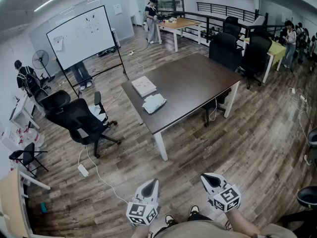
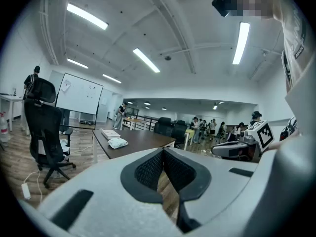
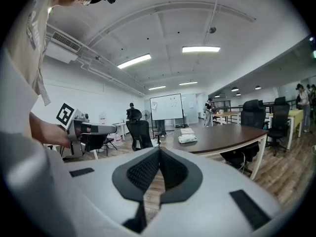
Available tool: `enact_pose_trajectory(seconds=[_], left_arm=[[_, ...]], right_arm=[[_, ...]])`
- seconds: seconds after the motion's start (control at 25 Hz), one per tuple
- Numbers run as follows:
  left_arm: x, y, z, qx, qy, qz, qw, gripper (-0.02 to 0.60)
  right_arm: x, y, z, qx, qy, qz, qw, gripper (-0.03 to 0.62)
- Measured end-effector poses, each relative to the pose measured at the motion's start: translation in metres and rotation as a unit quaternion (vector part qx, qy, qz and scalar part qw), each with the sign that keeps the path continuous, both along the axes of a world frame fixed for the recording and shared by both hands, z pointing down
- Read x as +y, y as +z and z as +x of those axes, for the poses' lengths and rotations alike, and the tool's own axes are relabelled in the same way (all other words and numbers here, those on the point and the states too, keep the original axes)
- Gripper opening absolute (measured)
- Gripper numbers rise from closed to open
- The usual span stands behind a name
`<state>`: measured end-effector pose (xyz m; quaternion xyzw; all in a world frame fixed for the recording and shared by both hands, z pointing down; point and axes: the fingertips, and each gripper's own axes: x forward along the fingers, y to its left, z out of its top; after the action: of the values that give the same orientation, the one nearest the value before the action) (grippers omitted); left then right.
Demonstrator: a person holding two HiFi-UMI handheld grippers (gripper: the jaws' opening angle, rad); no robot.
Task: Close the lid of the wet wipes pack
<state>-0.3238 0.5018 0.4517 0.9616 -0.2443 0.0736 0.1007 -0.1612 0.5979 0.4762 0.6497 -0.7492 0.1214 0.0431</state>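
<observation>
A white wet wipes pack (image 1: 153, 103) lies near the front-left end of a dark brown table (image 1: 198, 83), far ahead of me. It shows small in the left gripper view (image 2: 118, 143) and the right gripper view (image 3: 187, 139). Whether its lid is up is too small to tell. Both grippers hang low near my body, well short of the table. My left gripper (image 1: 150, 186) (image 2: 163, 151) is shut with nothing in it. My right gripper (image 1: 207, 178) (image 3: 159, 150) is likewise shut and empty.
A flat white box (image 1: 143, 86) lies on the table beyond the pack. Black office chairs (image 1: 77, 118) stand left of the table, others (image 1: 225, 48) at its far side. A whiteboard (image 1: 84, 36) stands at the back left. Cables and a power strip (image 1: 82, 170) lie on the wood floor.
</observation>
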Motion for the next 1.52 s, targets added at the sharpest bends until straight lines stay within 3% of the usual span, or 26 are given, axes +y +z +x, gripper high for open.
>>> enact_pose_trajectory(seconds=[0.32,0.84,1.2,1.52], left_arm=[[0.0,0.024,0.033,-0.012,-0.022,-0.022,0.9994,0.009],[-0.019,0.02,0.084,-0.012,-0.049,-0.019,0.9985,0.009],[-0.086,0.028,0.101,0.002,-0.041,-0.026,0.9988,0.009],[-0.168,0.014,0.09,0.031,-0.029,-0.02,0.9989,0.009]], right_arm=[[-0.019,-0.002,0.022,0.013,-0.056,0.018,0.998,0.014],[-0.046,0.007,0.076,0.008,-0.084,0.015,0.996,0.014],[-0.117,0.002,0.086,0.023,-0.08,0.02,0.996,0.014],[-0.187,-0.016,0.077,0.028,-0.059,0.02,0.998,0.014]])
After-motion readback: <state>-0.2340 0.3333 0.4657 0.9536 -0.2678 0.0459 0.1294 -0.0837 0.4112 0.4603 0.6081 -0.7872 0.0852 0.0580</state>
